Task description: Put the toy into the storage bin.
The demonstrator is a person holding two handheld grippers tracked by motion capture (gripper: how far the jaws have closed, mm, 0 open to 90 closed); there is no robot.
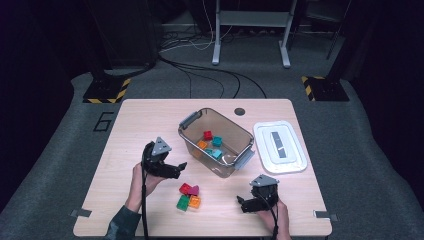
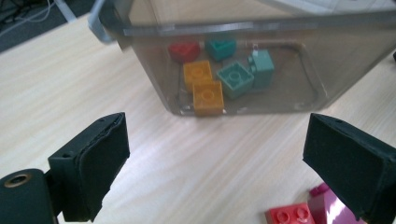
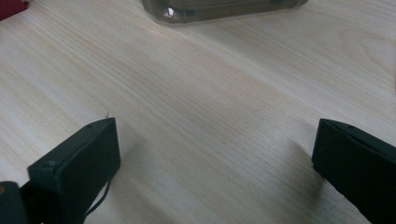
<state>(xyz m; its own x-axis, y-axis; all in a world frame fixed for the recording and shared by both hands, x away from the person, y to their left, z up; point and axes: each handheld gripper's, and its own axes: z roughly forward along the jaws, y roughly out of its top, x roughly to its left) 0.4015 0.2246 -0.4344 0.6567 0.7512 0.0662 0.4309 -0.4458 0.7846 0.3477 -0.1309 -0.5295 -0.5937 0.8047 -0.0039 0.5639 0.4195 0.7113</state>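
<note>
Bricks lie loose on the bench (image 1: 125,125) near the person's edge: a red brick (image 1: 185,188) touching a magenta brick (image 1: 193,190), and just nearer the person a green brick (image 1: 183,202) beside an orange brick (image 1: 195,202). Above and left of this cluster hangs the left gripper (image 1: 176,169), its fingers (image 2: 98,158) spread wide with nothing between them; in the left gripper view only bare wood lies in the gap, and the red and magenta bricks sit just by the right finger. Beyond them stands the clear bin (image 1: 240,131), holding one red, two orange and three teal bricks on its floor. To the right of the bin, apart from it, lies the white lid (image 1: 295,150). The right gripper (image 1: 244,204) rests low on the bench right of the loose bricks, fingers (image 3: 81,163) wide apart and empty.
</note>
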